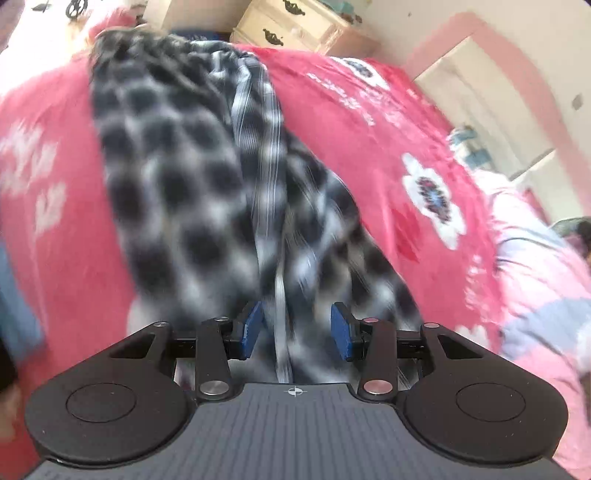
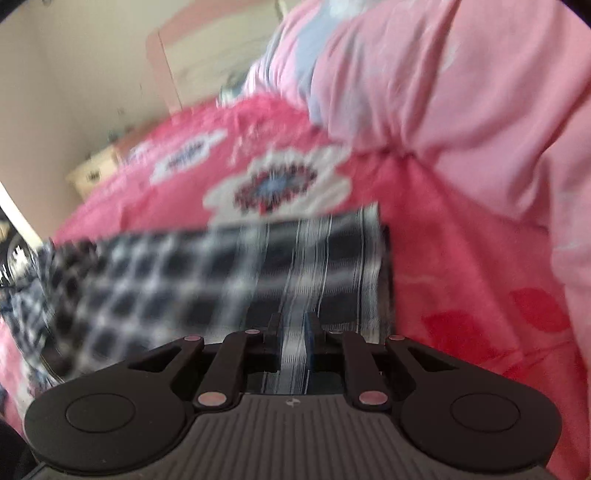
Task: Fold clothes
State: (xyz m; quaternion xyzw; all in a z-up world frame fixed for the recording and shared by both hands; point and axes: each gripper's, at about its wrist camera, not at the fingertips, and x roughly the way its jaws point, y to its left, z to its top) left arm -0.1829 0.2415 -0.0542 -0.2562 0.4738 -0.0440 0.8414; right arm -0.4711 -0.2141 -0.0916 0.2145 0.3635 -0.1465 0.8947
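Note:
A black-and-white plaid garment [image 1: 177, 177] lies in a long strip across the red flowered bedspread [image 1: 351, 147], blurred by motion. My left gripper [image 1: 297, 328] is open just above its near end. The blue pads [image 1: 251, 328] stand wide apart, and a striped fold of the cloth runs between them without being pinched. In the right wrist view the same garment [image 2: 184, 273] stretches away to the left. My right gripper [image 2: 293, 332] is shut on its striped edge band, which passes straight between the narrow fingers.
A pink and grey quilt [image 2: 461, 92] is bunched on the bed to the right, also seen as a quilt [image 1: 546, 280] in the left view. A cream dresser [image 1: 295, 26] and a pink-framed wardrobe [image 1: 480, 96] stand beyond the bed.

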